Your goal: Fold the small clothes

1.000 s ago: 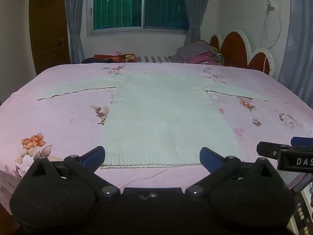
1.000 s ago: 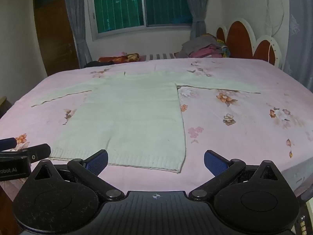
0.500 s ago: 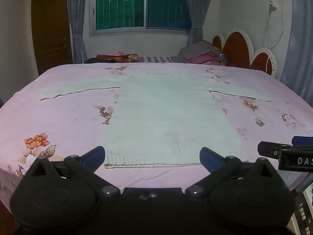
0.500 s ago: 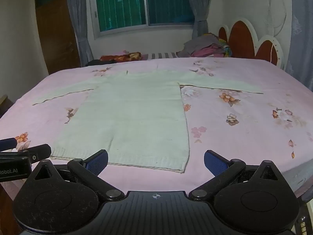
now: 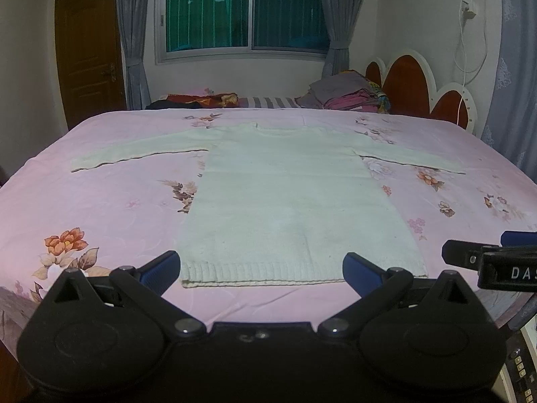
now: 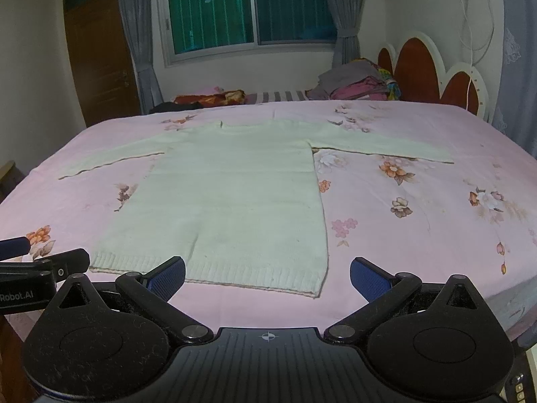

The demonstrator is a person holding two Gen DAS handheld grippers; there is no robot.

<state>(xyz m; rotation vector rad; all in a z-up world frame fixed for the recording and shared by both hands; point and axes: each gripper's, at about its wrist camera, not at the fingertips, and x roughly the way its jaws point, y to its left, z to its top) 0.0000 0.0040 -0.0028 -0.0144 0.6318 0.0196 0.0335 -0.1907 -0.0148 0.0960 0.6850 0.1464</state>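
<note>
A pale cream knitted sweater (image 5: 288, 201) (image 6: 231, 198) lies flat on the pink floral bed sheet (image 5: 100, 201) (image 6: 419, 218), both sleeves spread out sideways and its ribbed hem nearest me. My left gripper (image 5: 260, 272) hovers open just before the hem, nothing between its blue pads. Over the hem's right corner my right gripper (image 6: 267, 277) is open too, likewise holding nothing. Each gripper shows at the edge of the other's view: the right gripper (image 5: 496, 262) and the left gripper (image 6: 37, 272).
A pile of folded clothes (image 5: 349, 95) (image 6: 359, 84) sits at the bed's far right by the red and white headboard (image 5: 419, 90). Dark and red bedding (image 5: 198, 99) lies along the far edge under the window. A brown door (image 5: 89, 50) stands at the left.
Both grippers have pulled back slightly and risen, so the sweater's hem sits a little farther ahead. The sweater has not moved and both grippers stay open.
</note>
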